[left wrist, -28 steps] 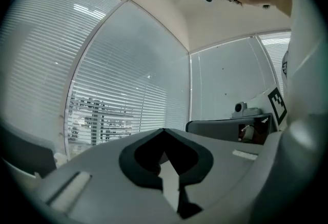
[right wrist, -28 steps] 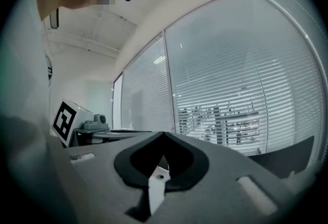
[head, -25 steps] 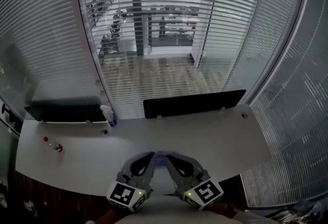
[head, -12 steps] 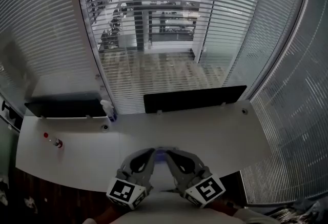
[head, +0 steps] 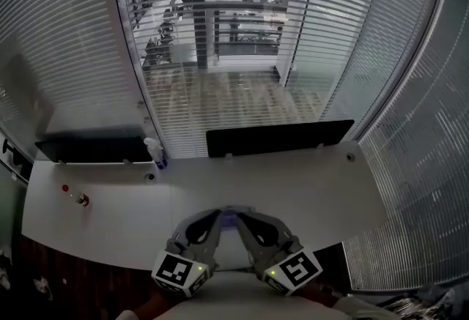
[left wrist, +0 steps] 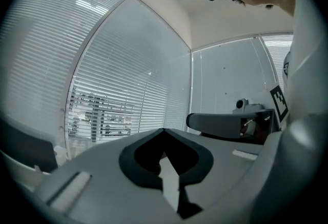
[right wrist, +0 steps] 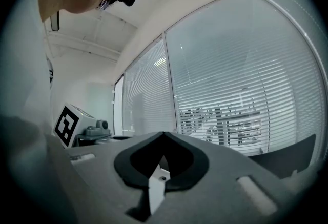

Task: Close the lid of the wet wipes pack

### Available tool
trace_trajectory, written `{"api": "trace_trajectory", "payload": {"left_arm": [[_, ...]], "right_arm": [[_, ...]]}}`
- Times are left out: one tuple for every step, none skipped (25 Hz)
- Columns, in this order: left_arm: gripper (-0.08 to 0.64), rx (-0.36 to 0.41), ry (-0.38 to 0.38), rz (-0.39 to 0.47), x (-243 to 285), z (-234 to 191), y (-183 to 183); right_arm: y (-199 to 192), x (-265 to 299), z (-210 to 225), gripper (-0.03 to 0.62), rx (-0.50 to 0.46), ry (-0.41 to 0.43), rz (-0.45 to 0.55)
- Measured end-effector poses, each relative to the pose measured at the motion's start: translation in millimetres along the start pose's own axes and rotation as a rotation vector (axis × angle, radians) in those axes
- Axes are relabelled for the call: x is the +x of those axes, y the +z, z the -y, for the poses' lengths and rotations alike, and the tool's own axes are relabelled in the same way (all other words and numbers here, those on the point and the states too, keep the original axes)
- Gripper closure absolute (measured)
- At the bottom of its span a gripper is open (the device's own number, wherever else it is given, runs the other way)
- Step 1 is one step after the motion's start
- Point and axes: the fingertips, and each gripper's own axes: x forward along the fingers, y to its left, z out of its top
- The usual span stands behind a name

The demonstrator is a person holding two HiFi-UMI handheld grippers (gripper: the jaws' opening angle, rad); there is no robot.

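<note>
In the head view both grippers sit low over the near edge of the white desk, pointing level towards each other. My left gripper and my right gripper almost meet at their tips. A small pale bluish thing shows just between and behind the tips; I cannot tell what it is. No wet wipes pack is plainly in view. In the left gripper view the left gripper has its jaws together with nothing in them. The right gripper view shows the right gripper the same, its jaws together and empty.
A white spray bottle stands at the back left of the desk, and a small red-capped item lies further left. Two black dividers line the far edge, with glass walls and slatted blinds behind. The desk's front edge runs just under the grippers.
Both grippers have kept still and shut. Only the head view has shifted slightly.
</note>
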Motion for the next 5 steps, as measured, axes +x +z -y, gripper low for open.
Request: {"api": "trace_trajectory", "payload": {"left_arm": [[0.557, 0.0, -0.002, 0.0, 0.6, -1.1, -1.8], [0.557, 0.0, -0.004, 0.001, 1.1, -1.3, -2.1], [0.557, 0.0, -0.007, 0.0, 1.4, -0.8, -1.6], [0.557, -0.001, -0.01, -0.001, 1.5, 0.1, -0.9], [0.557, -0.003, -0.012, -0.003, 1.6, 1.1, -0.2]], "right_arm": [[-1.9, 1.3, 0.7, 0.592, 0.001, 0.0, 0.003], [-2.5, 2.1, 1.4, 0.592, 0.002, -0.001, 0.005], [-2.0, 2.2, 2.1, 0.592, 0.004, -0.003, 0.003], [-0.7, 1.9, 2.7, 0.592, 0.007, -0.005, 0.0], [0.9, 1.5, 3.3, 0.592, 0.009, -0.008, -0.004]]}}
